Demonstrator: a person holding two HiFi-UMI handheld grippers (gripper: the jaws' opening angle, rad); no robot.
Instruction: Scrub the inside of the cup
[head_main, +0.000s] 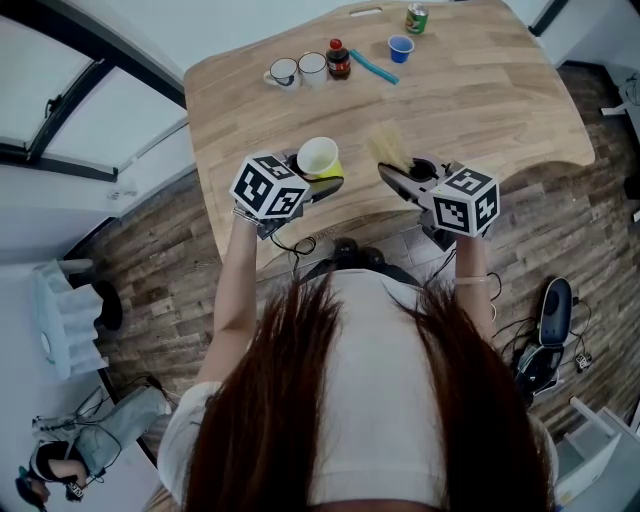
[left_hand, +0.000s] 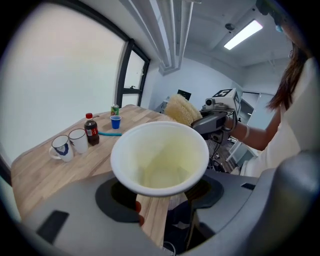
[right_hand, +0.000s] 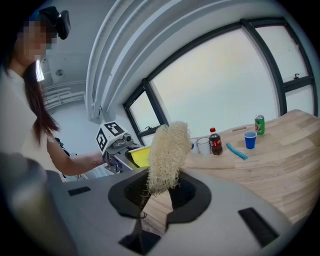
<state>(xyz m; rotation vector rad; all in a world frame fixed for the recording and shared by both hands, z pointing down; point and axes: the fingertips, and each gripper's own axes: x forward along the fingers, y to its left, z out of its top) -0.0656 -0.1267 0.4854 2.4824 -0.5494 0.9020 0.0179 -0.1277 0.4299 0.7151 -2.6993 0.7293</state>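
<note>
Head view shows our left gripper (head_main: 326, 176) clamped on the tilted yellow cup (head_main: 318, 157) over the table (head_main: 480, 100) edge, and our right gripper (head_main: 387, 173) pinching the loofah scrubber (head_main: 388, 148). Pushing in off-centre could twist the cup loose.

From above the person's hair (head_main: 350, 400) the head view looks steeply down on the desk (head_main: 480, 100) and its near edge, while the cameras on the left gripper (head_main: 322, 180) and right gripper (head_main: 395, 170) sit close behind their jaws, angled toward each other across the desk, and all three views share the bottle (head_main: 339, 60) and mugs (head_main: 298, 70) near its far edge.
</note>
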